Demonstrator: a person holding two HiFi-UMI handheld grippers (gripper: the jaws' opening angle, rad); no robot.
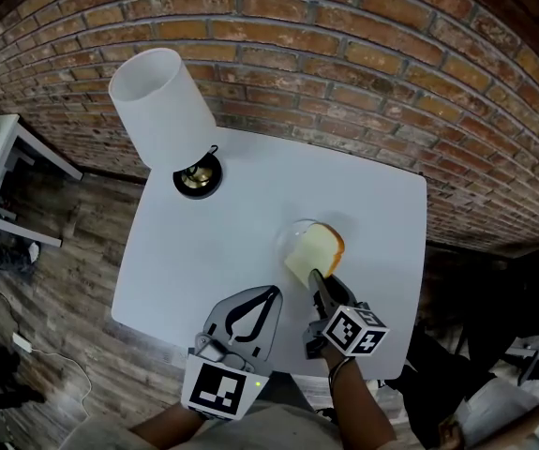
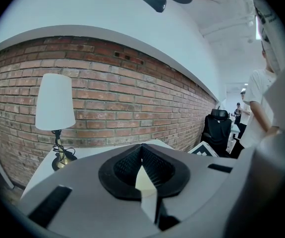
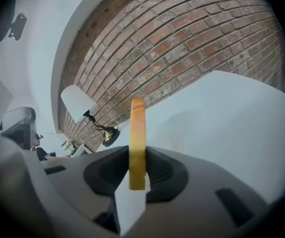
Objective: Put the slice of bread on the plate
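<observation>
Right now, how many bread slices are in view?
1. The slice is gripped in the right tool, at the plate. No others show.

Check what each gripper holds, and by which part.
The right gripper grips the slice of bread by its near edge, pads on both faces. The left gripper holds nothing, jaws together.

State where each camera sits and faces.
Head view: on the person's head, steeply down at the white table; left hand-held gripper, right hand-held gripper, forearms show.
Left gripper view: on that gripper, facing the brick wall; shut jaws show.
Right gripper view: on that gripper, jaws clamping the slice of bread.
Shared: the lamp.
</observation>
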